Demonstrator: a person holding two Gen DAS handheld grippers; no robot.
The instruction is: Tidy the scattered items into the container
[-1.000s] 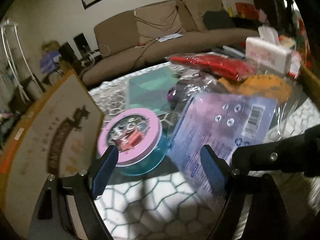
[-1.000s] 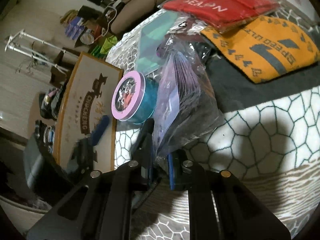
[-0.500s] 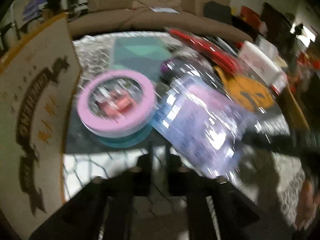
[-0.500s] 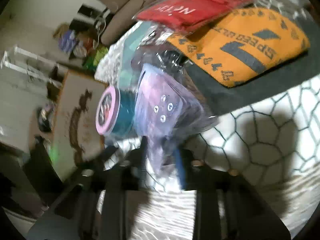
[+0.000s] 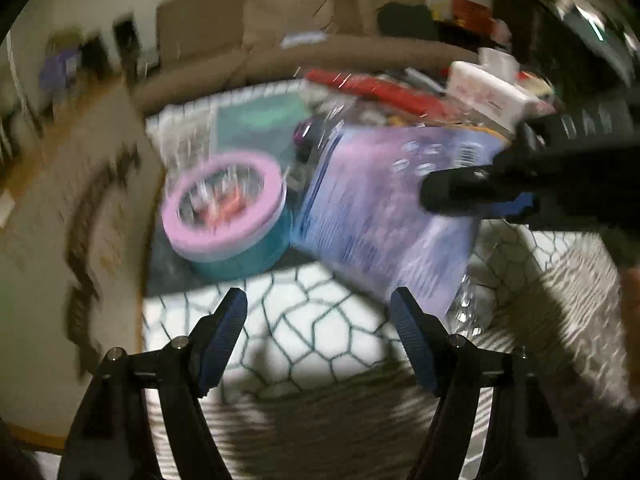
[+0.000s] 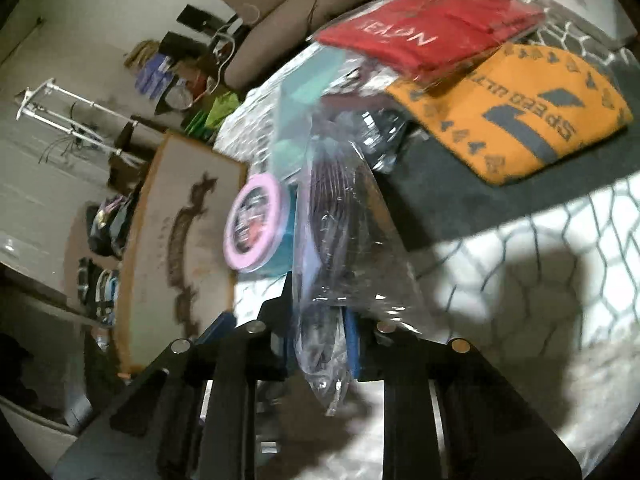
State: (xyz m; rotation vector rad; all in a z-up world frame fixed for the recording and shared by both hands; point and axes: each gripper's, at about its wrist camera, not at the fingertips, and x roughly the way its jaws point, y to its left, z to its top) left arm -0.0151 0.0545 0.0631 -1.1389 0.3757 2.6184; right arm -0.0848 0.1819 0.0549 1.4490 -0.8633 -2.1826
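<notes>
left wrist view: my left hand-held gripper (image 5: 318, 332) has just been opening and stands wide and empty above the surface (image 5: 304, 320); the round tin (image 5: 228, 220) sits at 11 o'clock. right wrist view: my right hand-held gripper (image 6: 316, 340), jaws just closing, pinches the clear plastic bag (image 6: 344, 240).

A clear, glossy, crinkled plastic bag (image 6: 344, 248) was seen, with a printed lilac paper sheet (image 5: 384, 216) inside. The round tin (image 5: 228, 216) was fitted with a smooth pink rim and a transparent lid. The orange cloth (image 6: 516, 108) appeared matt and woven, and the red cloth (image 6: 424, 32) was wrapped in shiny film.
</notes>
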